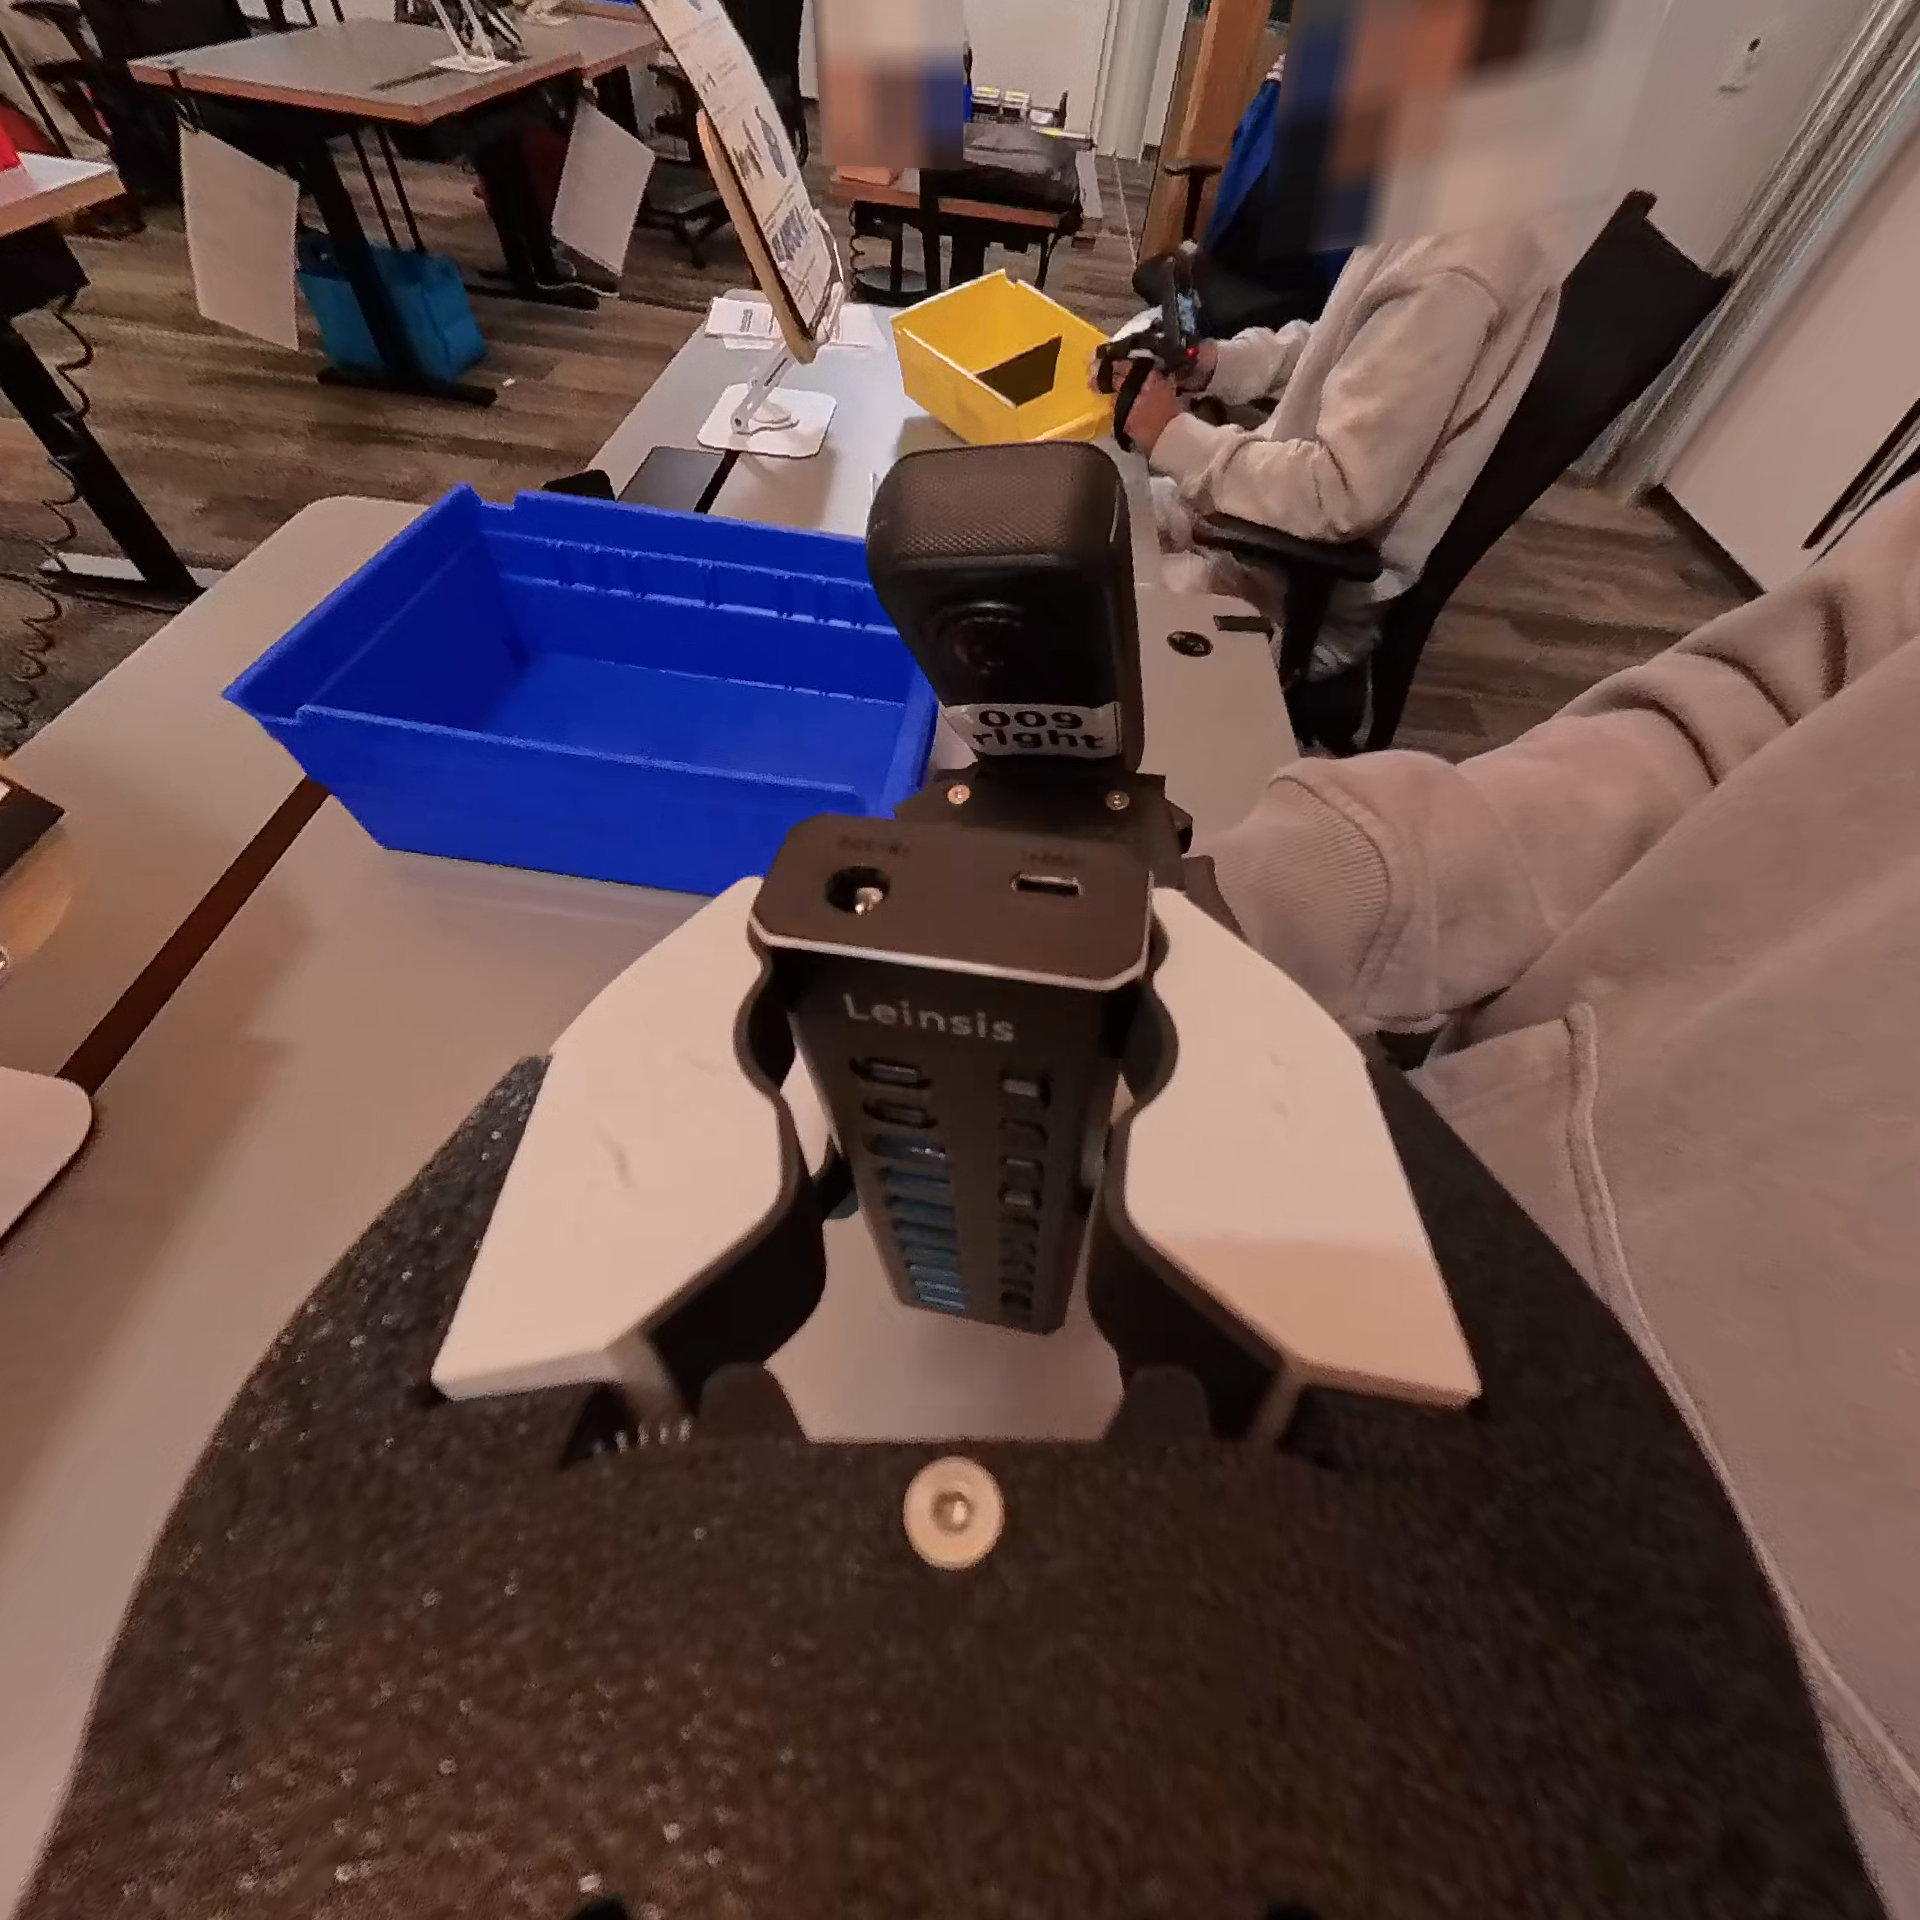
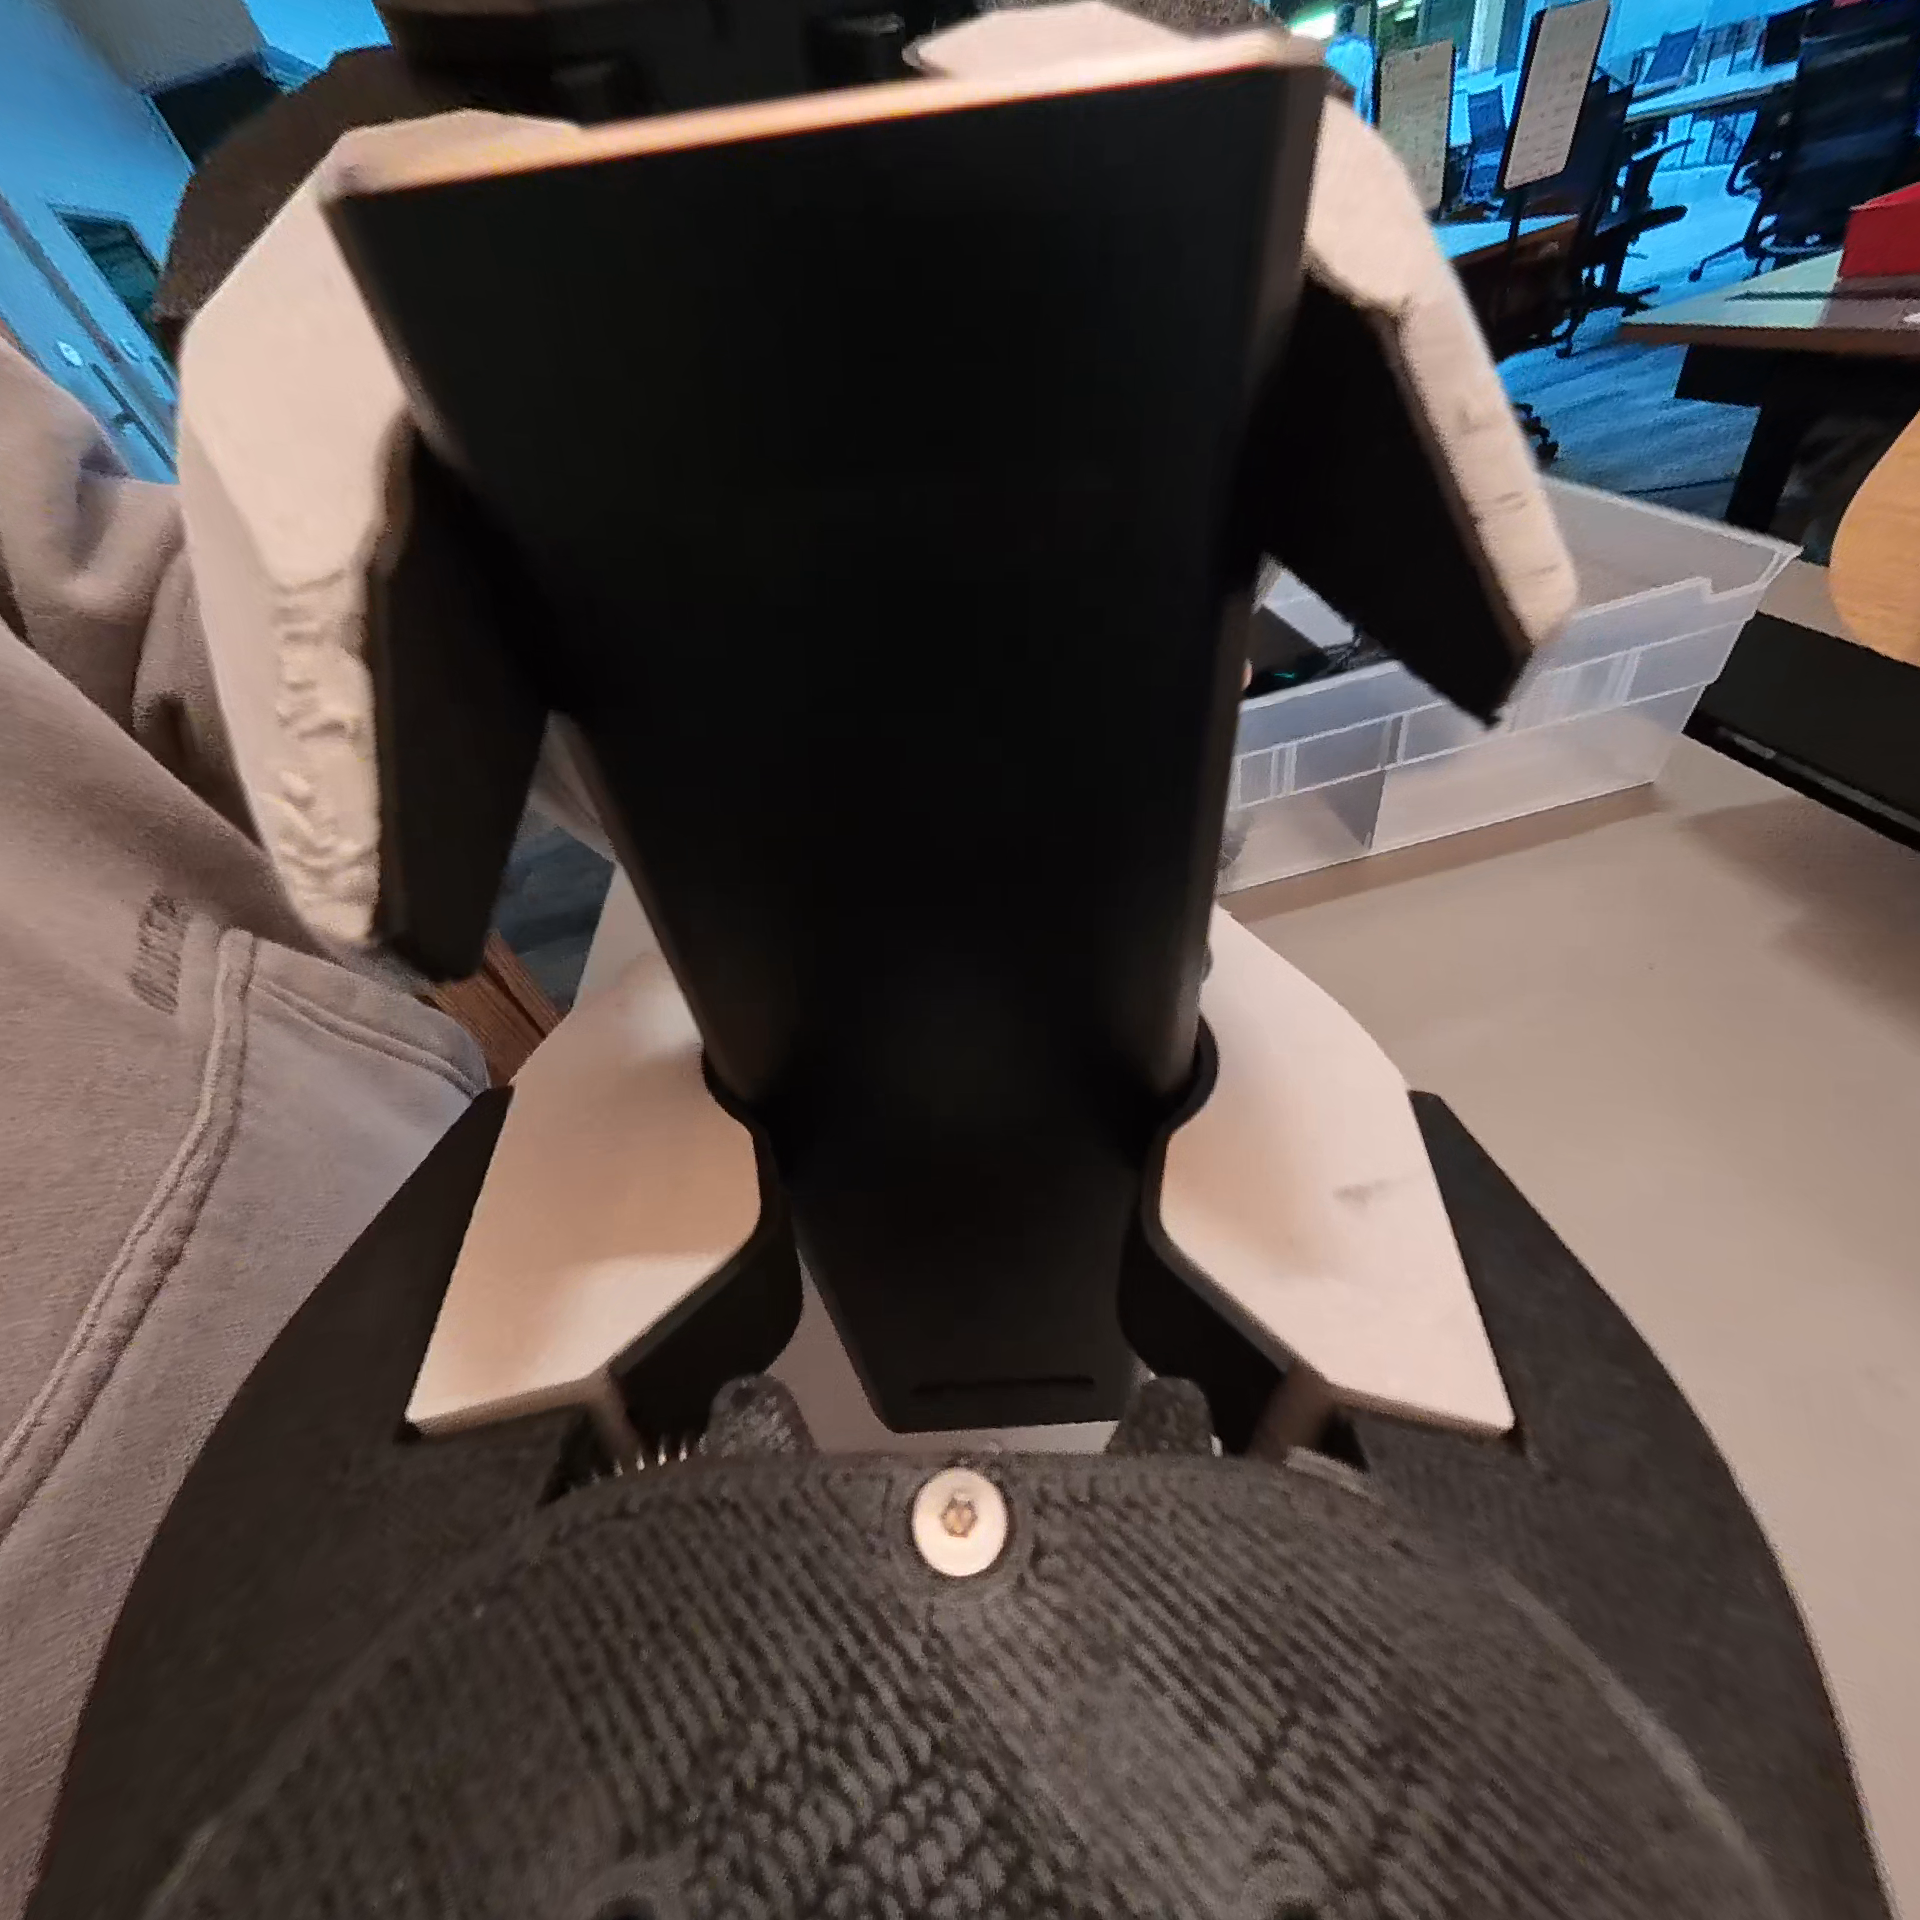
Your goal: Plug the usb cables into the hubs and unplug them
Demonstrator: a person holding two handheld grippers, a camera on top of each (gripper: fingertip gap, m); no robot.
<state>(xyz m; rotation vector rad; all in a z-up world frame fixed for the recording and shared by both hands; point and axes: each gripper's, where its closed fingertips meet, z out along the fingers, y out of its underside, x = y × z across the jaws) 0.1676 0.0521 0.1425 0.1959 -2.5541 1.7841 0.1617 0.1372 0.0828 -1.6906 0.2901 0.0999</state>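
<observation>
A black multi-port USB hub (image 1: 956,1132) is held in the air between both grippers. My left gripper (image 1: 951,997) is shut on its sides near the end with a round socket and a small slot; the port side faces this camera. In the right wrist view the hub's plain black back (image 2: 831,623) fills the middle. My right gripper (image 2: 961,1070) is shut on its near end. The left gripper (image 2: 956,821) clamps it farther up. The right gripper's camera (image 1: 1003,603) rises behind the hub. No USB cable shows.
A blue bin (image 1: 582,707) stands on the grey table (image 1: 312,987) behind the hub, and a yellow bin (image 1: 997,353) farther back. A clear divided bin (image 2: 1507,727) with dark items sits to the right. A seated person (image 1: 1382,384) is at the back right.
</observation>
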